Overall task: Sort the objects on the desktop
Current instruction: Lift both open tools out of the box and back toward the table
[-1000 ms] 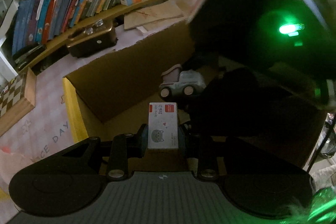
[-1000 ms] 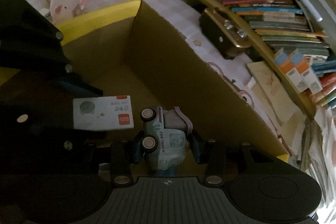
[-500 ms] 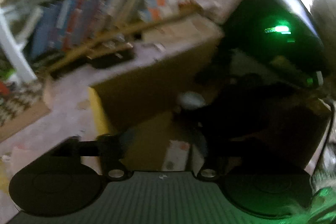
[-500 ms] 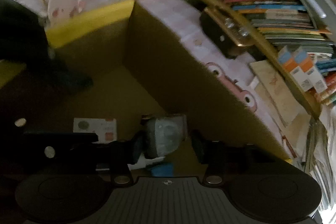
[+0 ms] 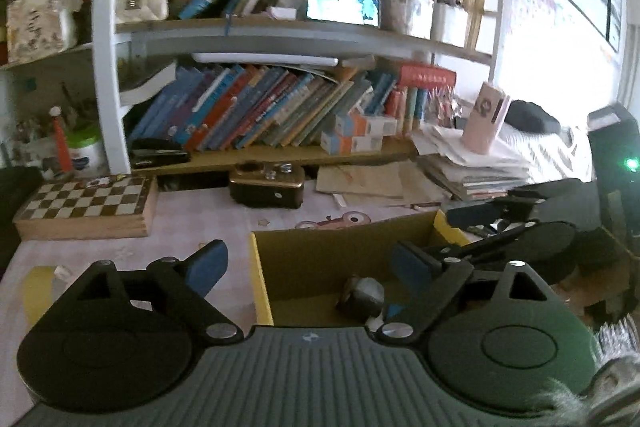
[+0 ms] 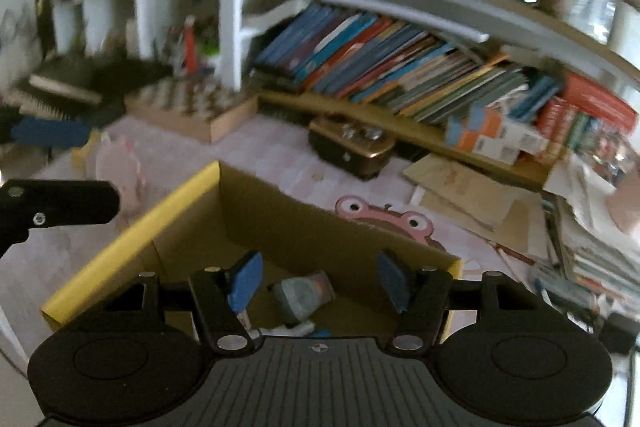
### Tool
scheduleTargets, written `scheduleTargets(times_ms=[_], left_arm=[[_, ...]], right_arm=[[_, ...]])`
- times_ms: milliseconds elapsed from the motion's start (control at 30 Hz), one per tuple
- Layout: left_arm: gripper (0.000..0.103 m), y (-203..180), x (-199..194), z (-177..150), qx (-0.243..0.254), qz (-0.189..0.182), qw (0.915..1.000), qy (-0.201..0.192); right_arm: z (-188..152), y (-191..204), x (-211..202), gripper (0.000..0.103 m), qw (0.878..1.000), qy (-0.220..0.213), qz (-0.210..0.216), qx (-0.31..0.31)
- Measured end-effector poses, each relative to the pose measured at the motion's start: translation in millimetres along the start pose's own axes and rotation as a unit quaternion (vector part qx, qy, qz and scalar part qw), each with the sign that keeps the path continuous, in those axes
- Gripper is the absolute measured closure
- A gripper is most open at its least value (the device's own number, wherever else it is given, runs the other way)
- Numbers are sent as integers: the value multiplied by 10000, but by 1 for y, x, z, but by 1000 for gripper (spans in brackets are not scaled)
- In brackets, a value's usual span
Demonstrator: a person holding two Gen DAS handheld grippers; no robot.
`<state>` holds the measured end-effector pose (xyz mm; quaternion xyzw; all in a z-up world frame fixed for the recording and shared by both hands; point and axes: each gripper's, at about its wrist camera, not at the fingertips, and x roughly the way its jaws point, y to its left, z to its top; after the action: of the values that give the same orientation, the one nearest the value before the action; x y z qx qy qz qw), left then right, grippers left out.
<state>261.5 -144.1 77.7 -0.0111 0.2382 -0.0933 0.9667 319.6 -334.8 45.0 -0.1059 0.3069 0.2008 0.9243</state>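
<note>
An open cardboard box with a yellow rim [image 5: 256, 267] [image 6: 132, 239] stands on the pink desk mat. A grey-green toy truck [image 5: 362, 297] [image 6: 304, 293] lies on its floor. Beside the truck a white edge [image 6: 298, 327] shows, mostly hidden by the gripper body. My left gripper [image 5: 308, 265] hovers over the box's near left corner, its jaws opening with nothing between the blue pads. My right gripper [image 6: 320, 281] hangs above the truck without touching it, jaws also opening. Each gripper shows in the other's view: the right gripper [image 5: 492, 205] and the left gripper [image 6: 68, 169].
A chessboard box [image 5: 88, 205] and a brown-gold case [image 5: 266, 187] sit behind the cardboard box, under shelves packed with books. A paper stack [image 5: 472, 167] lies at the right. A yellow tape roll [image 5: 38, 291] and a pink pig plush [image 6: 120, 163] rest left of the box.
The left gripper let go of the small white box and the right let go of the toy truck, both inside the cardboard box. Both grippers rose out, tilted up and spread their jaws.
</note>
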Motion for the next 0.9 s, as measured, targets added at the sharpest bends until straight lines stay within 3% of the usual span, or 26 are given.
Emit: scheduleTargets(times_ms=[167,400,567,900], left_arm=[[5,5,-25,-16,-219,257,9994,-78],[1,12,-52,-42,-540,645,9964,-91],[0,12,-70,-60,-579,829,9948,-132],[0,21,-89,-85,-514,853,9950,-49]], right_arm=[[-17,0,-30,33,9972,-394,-386,505],[-51,2,-58,33,9887,-599,-859,1073],[-71,14,-73,32,9838,-626,-1073,1292],[-102,49,-95,32,9795,-448,-1338,1439]])
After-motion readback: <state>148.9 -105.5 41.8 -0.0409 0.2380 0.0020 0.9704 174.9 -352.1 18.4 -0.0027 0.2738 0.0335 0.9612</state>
